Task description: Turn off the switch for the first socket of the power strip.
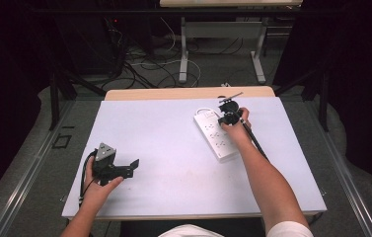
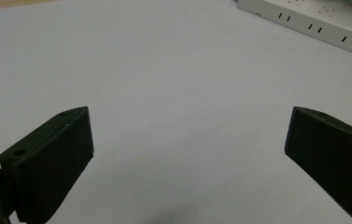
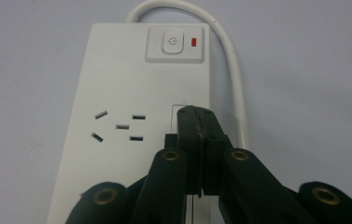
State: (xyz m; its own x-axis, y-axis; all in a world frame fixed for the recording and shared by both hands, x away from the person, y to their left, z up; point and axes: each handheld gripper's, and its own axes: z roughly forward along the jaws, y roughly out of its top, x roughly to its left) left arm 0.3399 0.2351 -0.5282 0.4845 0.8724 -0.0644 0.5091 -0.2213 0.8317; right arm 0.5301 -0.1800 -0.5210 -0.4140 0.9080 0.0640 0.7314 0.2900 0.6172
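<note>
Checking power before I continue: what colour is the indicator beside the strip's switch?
Red; the indicator on the power strip shows best in the right gripper view.

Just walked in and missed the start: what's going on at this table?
A person works at a white table with a gripper in each hand. The right gripper, jaws shut, hangs over a white power strip, its tip short of the switch, whose red light shows. The left gripper is open and holds nothing, near the table's left side.

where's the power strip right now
The power strip lies on the table's right half in the high view, under the shut right gripper, near its switch.
</note>
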